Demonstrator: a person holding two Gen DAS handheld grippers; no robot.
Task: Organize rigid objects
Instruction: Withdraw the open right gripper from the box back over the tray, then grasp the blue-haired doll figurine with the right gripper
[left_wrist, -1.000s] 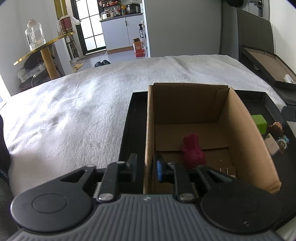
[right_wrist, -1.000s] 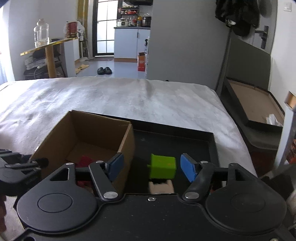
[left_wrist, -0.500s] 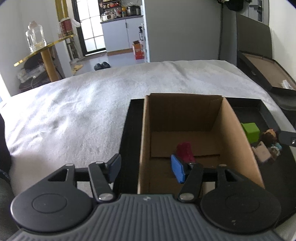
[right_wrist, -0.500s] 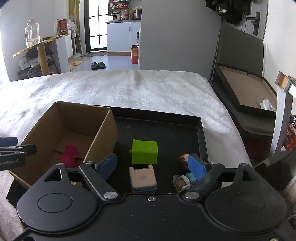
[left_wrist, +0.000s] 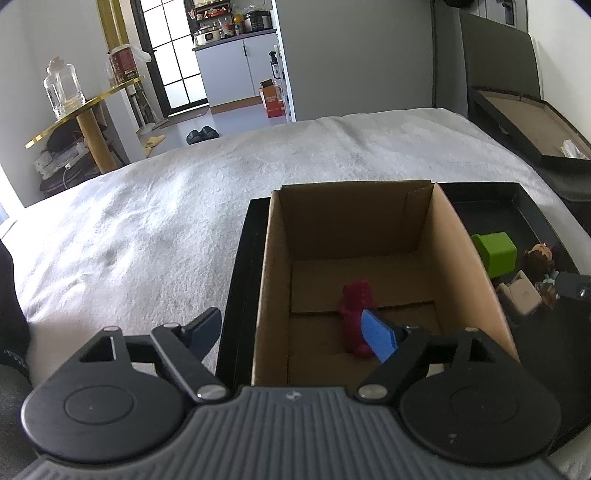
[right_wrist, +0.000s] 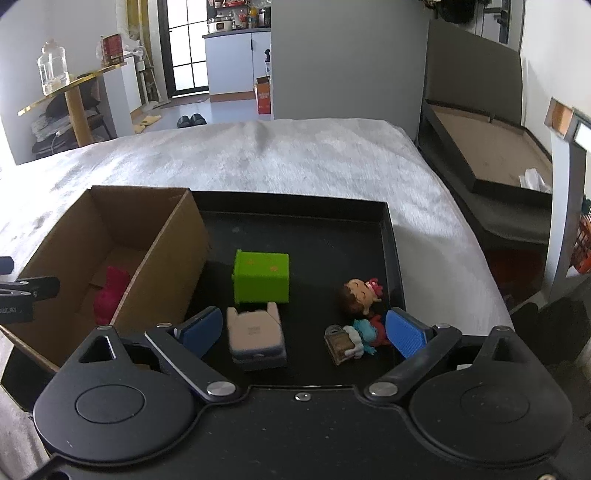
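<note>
Left wrist view. Your left gripper (left_wrist: 291, 330) hangs over the near wall of the cardboard box (left_wrist: 469, 266), one blue pad outside it, the other inside. Its jaws have just been opening and now stand wide; the pads press on nothing. The red toy (left_wrist: 354, 314) lies on the box floor, just beyond the inner pad. The box sits at the left end of a black tray (left_wrist: 517, 195), and the tray rests on a bed covered in a pale grey blanket (left_wrist: 166, 221). To the right of the box, on the tray, you see the green cube (left_wrist: 496, 253), a doll figure (left_wrist: 541, 254) and a beige block (left_wrist: 522, 297). Beyond the bed lie a gold-edged round table (left_wrist: 83, 110) carrying a glass jar (left_wrist: 61, 88), a pair of slippers (left_wrist: 201, 134) on the floor, and white kitchen cabinets (left_wrist: 236, 70).

Right wrist view. Your right gripper (right_wrist: 303, 332) hovers low over the tray (right_wrist: 388, 236), to the right of the box (right_wrist: 184, 251). Its jaws have just been opening and are spread wide, gripping nothing; the beige block (right_wrist: 255, 338) and the doll figure (right_wrist: 360, 317) lie between the pads, untouched. The green cube (right_wrist: 262, 277) stands just beyond the block. The red toy (right_wrist: 110, 291) shows inside the box. Right of the bed stands a dark open case with a brown lining (right_wrist: 491, 155).
</note>
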